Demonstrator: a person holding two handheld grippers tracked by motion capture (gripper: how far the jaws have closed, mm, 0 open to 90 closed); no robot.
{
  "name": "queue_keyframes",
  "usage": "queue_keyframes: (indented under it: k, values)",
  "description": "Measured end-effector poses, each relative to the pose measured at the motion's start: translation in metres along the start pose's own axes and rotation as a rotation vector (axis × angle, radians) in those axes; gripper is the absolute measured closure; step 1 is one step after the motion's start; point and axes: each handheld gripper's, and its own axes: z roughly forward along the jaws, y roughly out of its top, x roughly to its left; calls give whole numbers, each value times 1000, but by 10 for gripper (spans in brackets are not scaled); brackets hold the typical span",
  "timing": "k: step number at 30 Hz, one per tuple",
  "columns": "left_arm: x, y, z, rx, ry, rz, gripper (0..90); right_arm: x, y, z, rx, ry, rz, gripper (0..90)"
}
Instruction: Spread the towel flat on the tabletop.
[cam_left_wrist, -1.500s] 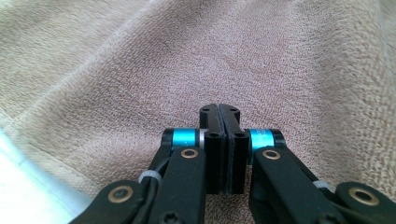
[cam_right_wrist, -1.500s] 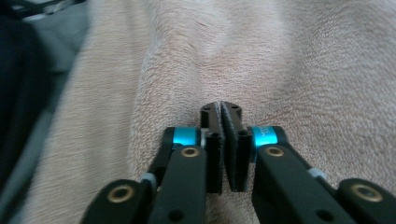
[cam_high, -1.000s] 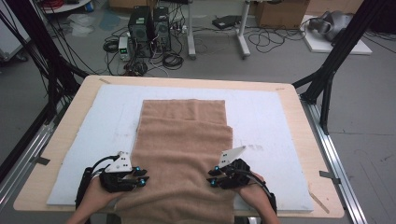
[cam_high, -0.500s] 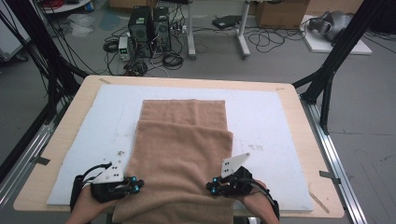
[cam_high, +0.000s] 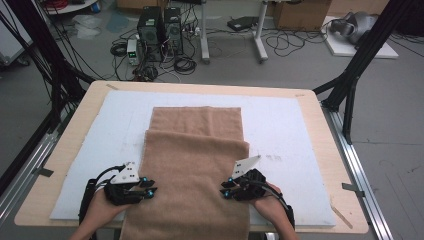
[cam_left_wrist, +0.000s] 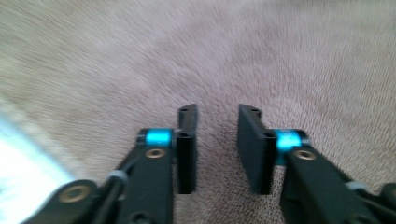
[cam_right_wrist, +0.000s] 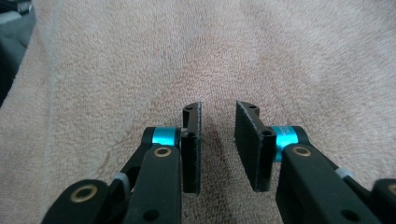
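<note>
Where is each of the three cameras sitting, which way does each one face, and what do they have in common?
High view: above the person's side, facing forward and down on the table and brown towel; shows both hands, left tool, right tool.
Left gripper view: rides the left tool, looking along its parted jaws at towel pile.
Right gripper view: rides the right tool, jaws parted, facing the towel.
Shared: the brown towel appears in all three.

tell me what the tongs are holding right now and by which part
Nothing. The left tongs and right tongs have just been opening, jaws apart over the brown towel with no cloth pinched.
</note>
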Motion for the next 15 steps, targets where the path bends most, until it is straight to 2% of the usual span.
queue_keyframes:
  k: [3, 6, 9, 11, 13, 15]
  values:
    - [-1, -2, -1, -13, -5, -11, 853, -1, -2, 1, -12, 5, 5, 813]
    - [-4, -3, -6, -15, -21, -8, 868, 0, -2, 0, -11, 28, 0, 866]
    - [-16, -6, -21, -60, -55, 9, 868, 10, -2, -6, -27, 82, -22, 868]
    - [-22, -8, -31, -101, -76, 13, 851, 16, -3, -16, -67, 83, -33, 832]
    - [-20, -7, -34, -100, -44, 8, 751, 15, -4, -24, -82, 35, -17, 781]
    - [-13, -5, -30, -82, -14, 4, 690, 9, -4, -28, -70, -2, -1, 732]
